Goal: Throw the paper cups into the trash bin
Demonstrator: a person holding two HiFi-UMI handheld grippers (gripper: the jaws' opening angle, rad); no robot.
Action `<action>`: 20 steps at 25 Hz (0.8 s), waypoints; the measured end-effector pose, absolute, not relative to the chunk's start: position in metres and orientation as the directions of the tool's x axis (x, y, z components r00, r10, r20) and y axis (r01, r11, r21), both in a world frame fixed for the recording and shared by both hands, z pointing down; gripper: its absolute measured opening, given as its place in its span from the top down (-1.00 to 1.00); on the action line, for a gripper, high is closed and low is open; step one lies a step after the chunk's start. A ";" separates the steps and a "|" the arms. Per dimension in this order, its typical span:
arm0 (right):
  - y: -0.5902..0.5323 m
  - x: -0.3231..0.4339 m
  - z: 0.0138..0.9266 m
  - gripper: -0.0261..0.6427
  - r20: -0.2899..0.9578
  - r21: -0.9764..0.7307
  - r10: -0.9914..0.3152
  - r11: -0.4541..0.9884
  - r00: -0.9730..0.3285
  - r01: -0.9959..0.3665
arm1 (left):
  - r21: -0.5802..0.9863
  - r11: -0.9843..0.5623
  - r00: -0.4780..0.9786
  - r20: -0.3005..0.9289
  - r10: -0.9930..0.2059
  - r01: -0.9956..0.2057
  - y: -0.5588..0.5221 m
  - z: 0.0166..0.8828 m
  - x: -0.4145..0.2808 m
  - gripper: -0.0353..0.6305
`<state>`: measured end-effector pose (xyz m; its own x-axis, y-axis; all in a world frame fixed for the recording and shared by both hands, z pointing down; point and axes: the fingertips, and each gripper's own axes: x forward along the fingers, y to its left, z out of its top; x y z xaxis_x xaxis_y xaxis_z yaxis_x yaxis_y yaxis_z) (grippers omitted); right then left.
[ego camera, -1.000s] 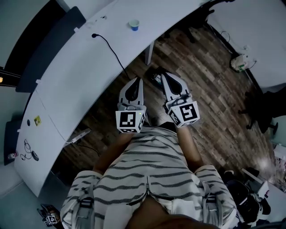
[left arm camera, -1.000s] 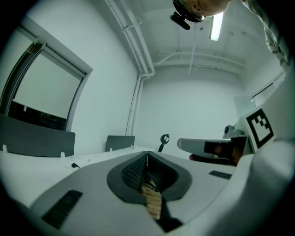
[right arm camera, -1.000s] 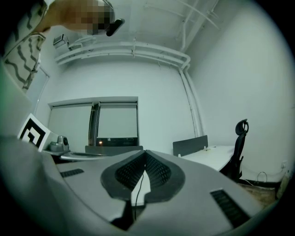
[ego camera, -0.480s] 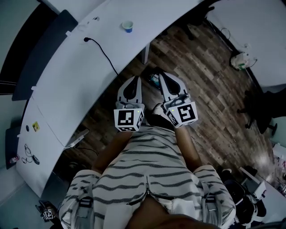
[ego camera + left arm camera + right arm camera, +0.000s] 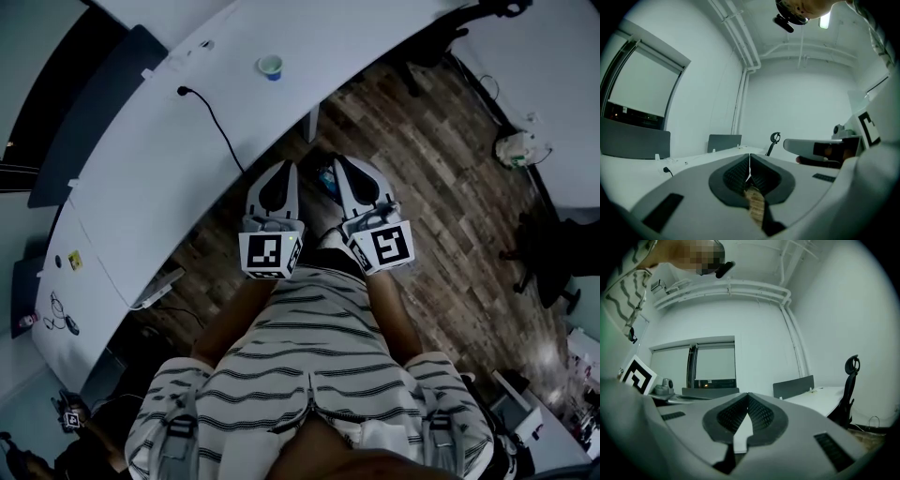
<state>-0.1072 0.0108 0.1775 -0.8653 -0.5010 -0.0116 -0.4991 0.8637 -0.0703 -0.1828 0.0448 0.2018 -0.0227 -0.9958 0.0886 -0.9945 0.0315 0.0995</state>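
Note:
A small paper cup with a blue band stands upright on the long white desk, far ahead of both grippers. In the head view my left gripper and right gripper are side by side, close to the person's striped shirt, over the wooden floor by the desk edge. Both point level. In the left gripper view the left gripper has its jaws meeting in a thin line, with nothing between them. In the right gripper view the right gripper has its tips touching, empty too. I can make out no trash bin.
A black cable with a plug lies on the desk. Grey divider panels stand along its far side. A power strip lies under the desk edge. An office chair and a second white desk are at the right.
The desk and cup have slid left and a little down in the head view as the person moved across the room. Both grippers stayed shut, side by side in front of the torso.

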 end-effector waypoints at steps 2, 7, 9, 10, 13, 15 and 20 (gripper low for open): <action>0.002 -0.111 0.184 0.87 -0.004 -0.079 -0.502 0.862 -0.865 -0.500 | 0.100 0.036 -0.026 0.100 -0.995 -0.994 0.038 0.206 -0.186 0.82; -0.020 -0.128 0.198 0.87 0.029 -0.089 -0.508 0.856 -0.861 -0.508 | 0.123 0.040 -0.024 0.125 -0.992 -0.992 0.014 0.219 -0.206 0.82; -0.032 -0.137 0.200 0.87 0.032 -0.090 -0.523 0.848 -0.852 -0.523 | 0.124 0.028 -0.013 0.124 -0.992 -0.992 0.000 0.220 -0.217 0.82; -0.036 -0.143 0.201 0.87 0.032 -0.091 -0.528 0.844 -0.848 -0.529 | 0.121 0.022 -0.007 0.125 -0.992 -0.992 -0.006 0.220 -0.223 0.82; -0.048 -0.160 0.204 0.87 0.036 -0.093 -0.540 0.836 -0.841 -0.541 | 0.118 0.016 -0.001 0.130 -0.992 -0.993 -0.022 0.222 -0.244 0.82; -0.056 -0.171 0.206 0.87 0.045 -0.092 -0.547 0.831 -0.836 -0.548 | 0.120 0.015 0.001 0.134 -0.991 -0.993 -0.033 0.225 -0.257 0.82; -0.070 -0.190 0.213 0.87 0.065 -0.098 -0.561 0.819 -0.825 -0.565 | 0.133 0.014 0.006 0.150 -0.989 -0.991 -0.057 0.236 -0.285 0.82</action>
<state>-0.1897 -0.0701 0.2128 -0.8252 -0.5611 0.0647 -0.5648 0.8194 -0.0982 -0.2846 -0.0572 0.2356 0.0061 -0.9887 0.1496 -0.9910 0.0140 0.1328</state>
